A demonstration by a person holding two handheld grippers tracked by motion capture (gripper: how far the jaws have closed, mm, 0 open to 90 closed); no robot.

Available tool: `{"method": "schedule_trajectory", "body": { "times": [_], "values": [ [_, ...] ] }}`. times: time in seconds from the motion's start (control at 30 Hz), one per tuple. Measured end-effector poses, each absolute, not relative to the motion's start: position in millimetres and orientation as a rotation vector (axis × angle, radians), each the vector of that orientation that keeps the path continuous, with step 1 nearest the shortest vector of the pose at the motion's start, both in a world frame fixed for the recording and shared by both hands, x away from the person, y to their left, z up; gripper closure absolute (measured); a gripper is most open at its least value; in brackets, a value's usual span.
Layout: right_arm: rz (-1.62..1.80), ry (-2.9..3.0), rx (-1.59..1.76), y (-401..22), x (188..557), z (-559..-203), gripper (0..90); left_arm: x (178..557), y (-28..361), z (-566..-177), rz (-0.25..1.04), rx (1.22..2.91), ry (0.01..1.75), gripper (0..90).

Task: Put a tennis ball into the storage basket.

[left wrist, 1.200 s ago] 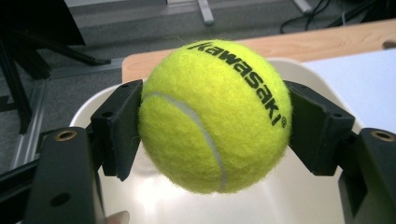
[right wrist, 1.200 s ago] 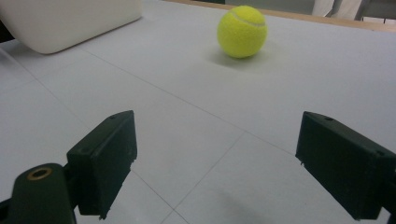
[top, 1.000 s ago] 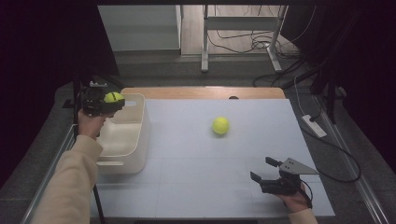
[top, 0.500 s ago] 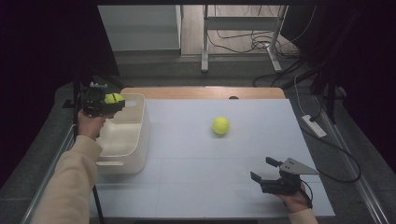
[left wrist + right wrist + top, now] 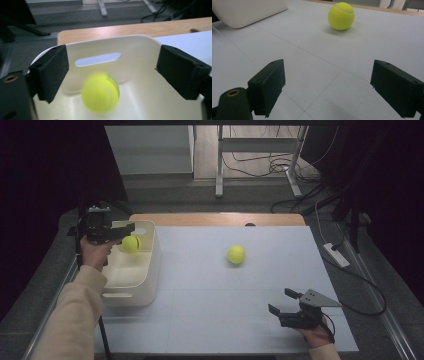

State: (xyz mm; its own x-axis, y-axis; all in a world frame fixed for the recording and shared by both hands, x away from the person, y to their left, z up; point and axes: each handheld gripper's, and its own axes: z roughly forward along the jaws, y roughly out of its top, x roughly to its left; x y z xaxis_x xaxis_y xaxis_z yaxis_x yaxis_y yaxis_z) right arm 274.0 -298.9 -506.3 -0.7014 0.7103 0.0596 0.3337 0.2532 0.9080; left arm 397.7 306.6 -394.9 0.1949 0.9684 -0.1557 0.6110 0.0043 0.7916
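A person's left hand holds my left gripper (image 5: 128, 230) over the far end of a white bin (image 5: 150, 270). Its jaws have just been opening, and they stand wide apart (image 5: 112, 55), touching nothing. A yellow tennis ball (image 5: 100, 92) shows blurred below and between them, free of the pads, inside the bin (image 5: 112, 40); from above that ball (image 5: 131, 243) sits low against the bin's far wall. A second tennis ball (image 5: 236, 254) rests on the white table mat. My right gripper (image 5: 280, 301) is open near the front right, aimed at that ball (image 5: 341, 16) from well short of it (image 5: 329, 65).
The white mat (image 5: 210, 310) covers the table, with a strip of bare wood (image 5: 220, 219) along the far edge. The bin's rounded corner (image 5: 249, 11) appears at the upper left of the right gripper view. Cables and a power strip (image 5: 336, 255) lie on the floor to the right.
The ball that sat between the left gripper's jaws has left them and dropped into the bin, and those jaws have opened. The right gripper and the ball on the mat have not moved.
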Motion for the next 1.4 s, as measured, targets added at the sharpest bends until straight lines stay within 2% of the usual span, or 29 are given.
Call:
{"method": "schedule_trajectory", "body": {
  "times": [0.43, 1.4],
  "values": [
    [1.438, 2.161, 0.970, -301, 275, -507, 12.4, 387, 298, -389, 0.544, 1.685, 1.405, 8.9],
    [1.428, 2.153, 0.984, -301, 278, -507, 12.5, 358, 250, -374, 0.434, 1.685, 1.088, 10.5]
  ]
}}
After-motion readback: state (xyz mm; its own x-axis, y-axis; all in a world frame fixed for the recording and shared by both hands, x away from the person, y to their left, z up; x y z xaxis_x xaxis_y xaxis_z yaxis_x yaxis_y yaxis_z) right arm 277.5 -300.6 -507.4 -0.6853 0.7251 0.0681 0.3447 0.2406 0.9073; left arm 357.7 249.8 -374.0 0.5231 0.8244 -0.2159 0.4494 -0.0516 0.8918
